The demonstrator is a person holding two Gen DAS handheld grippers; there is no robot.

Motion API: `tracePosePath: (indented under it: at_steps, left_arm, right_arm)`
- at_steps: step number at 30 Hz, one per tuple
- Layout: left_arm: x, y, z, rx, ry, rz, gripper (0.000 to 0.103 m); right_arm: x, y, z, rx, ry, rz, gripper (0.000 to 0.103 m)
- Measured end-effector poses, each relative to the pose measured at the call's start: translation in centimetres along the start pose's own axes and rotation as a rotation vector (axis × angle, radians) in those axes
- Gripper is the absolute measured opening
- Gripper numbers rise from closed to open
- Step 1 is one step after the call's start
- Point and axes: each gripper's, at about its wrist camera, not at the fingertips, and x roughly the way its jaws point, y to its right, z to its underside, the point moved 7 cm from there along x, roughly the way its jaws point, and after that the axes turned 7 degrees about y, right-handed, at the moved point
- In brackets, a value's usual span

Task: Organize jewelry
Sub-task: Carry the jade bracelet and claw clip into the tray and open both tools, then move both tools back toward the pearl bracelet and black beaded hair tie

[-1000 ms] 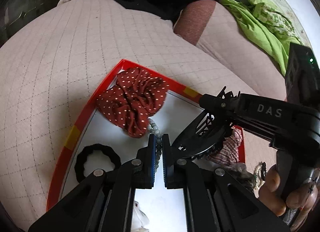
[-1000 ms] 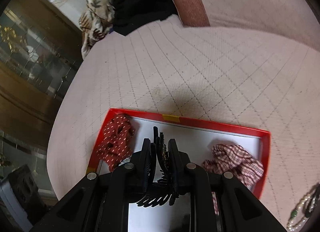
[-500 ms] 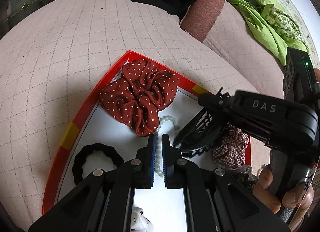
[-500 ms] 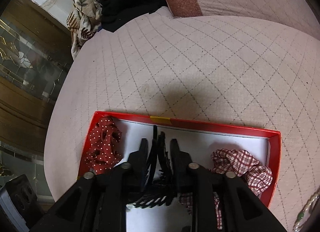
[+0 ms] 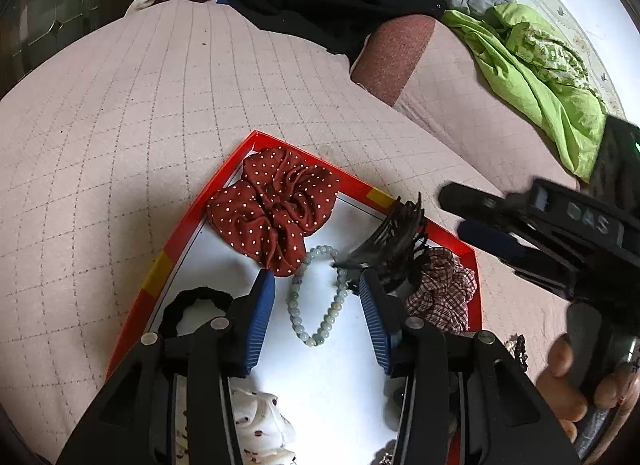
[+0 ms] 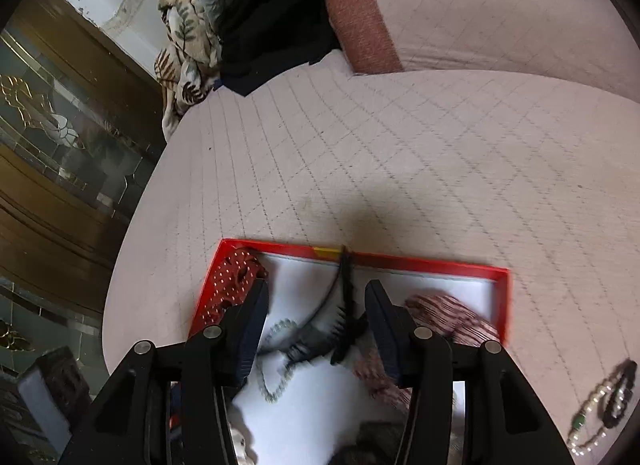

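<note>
Motion blur smears the black claw clip (image 6: 344, 317) between the right gripper's jaws and the checked scrunchie (image 6: 452, 317) just right of them. Under the left gripper's jaws, a white spotted scrunchie (image 5: 256, 425) shows only in part, and the black hair tie (image 5: 192, 305) is half hidden behind the left jaw.

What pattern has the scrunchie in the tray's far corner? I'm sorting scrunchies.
Dark red scrunchie with white dots; left wrist view.
</note>
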Motion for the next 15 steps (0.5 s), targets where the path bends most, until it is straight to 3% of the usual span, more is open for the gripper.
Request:
tracePosePath:
  at_steps: [7,15]
  left_arm:
    - [-1.1,0.6,0.3,0.025,0.022,-0.016,0.043]
    - [-2.4,2.7,1.6,0.091,0.033,0.005,0.043]
  right_arm:
    - [-5.1,3.9,1.9,0.034,0.024,0.045,0.057]
    - [-13.2,14.8,6.4,0.165,0.077,0.193,0.059]
